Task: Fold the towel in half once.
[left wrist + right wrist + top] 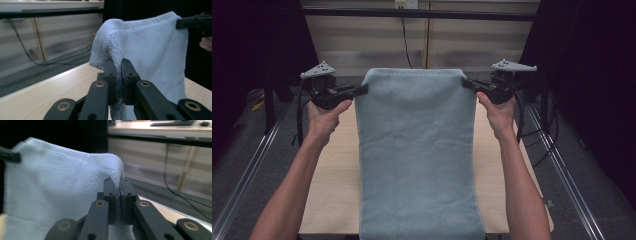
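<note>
A pale blue towel (417,150) hangs stretched between my two grippers above the light wooden table (332,195); its lower part drapes toward the table's near edge. My left gripper (362,89) is shut on the towel's upper left corner. My right gripper (466,83) is shut on the upper right corner. In the left gripper view the towel (155,52) is pinched between the black jaws of the left gripper (119,75), with the other gripper (192,22) holding the far corner. The right gripper view shows the right gripper (119,195) clamping a fold of the towel (55,192).
Metal rails (252,165) run along both sides of the table, over grey carpet. A pale panelled wall with a black cable (406,40) stands behind the table. Dark curtains close off left and right.
</note>
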